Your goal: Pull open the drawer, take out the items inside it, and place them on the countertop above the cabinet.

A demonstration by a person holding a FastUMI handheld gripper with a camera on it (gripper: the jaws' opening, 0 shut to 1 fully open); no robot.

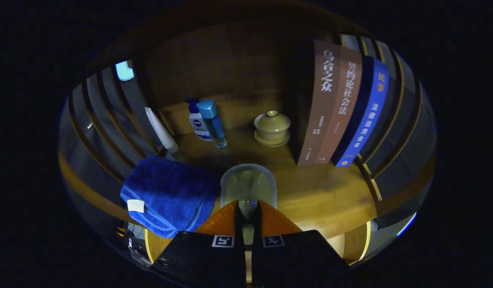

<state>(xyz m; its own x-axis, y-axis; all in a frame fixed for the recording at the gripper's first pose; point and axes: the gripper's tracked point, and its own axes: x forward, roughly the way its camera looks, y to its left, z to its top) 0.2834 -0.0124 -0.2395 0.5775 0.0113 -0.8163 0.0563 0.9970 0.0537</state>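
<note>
My gripper (247,208) holds a pale glass cup (248,186) by its near rim, both fingers pressed close together on it. The cup hangs over or rests on the wooden countertop (322,192); I cannot tell which. A folded blue towel (168,194) lies on the countertop just left of the cup, hanging a little over the front edge.
Farther back stand two blue-capped bottles (208,122), a white tube (161,130) leaning at the left, and a lidded ceramic bowl on a saucer (272,128). Three upright books (342,112) stand to the right. Slatted side walls close in both sides.
</note>
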